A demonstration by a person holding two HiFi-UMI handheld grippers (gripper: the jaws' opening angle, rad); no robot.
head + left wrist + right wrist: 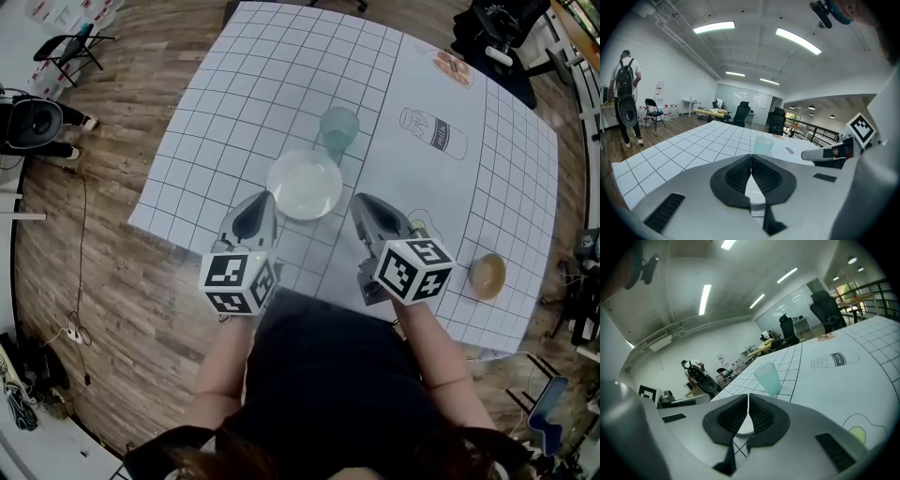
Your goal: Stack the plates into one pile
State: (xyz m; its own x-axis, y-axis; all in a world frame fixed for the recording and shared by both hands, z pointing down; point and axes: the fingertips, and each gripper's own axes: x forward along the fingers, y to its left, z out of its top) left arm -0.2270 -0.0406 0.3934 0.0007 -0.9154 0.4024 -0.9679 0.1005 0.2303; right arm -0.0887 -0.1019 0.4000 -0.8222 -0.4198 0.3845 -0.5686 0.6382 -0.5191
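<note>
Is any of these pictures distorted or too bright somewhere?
Head view: grid lines on the table bow, a fisheye effect, and the white plate is washed out. Left gripper view: the strip lights are blown out and the corners are black. Right gripper view: the scene is tilted, so the cup leans.

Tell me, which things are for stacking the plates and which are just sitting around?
For the job:
white plate
small tan dish, probably
left tongs and right tongs, both shut and empty

Just lying about:
green cup
grid mat
</note>
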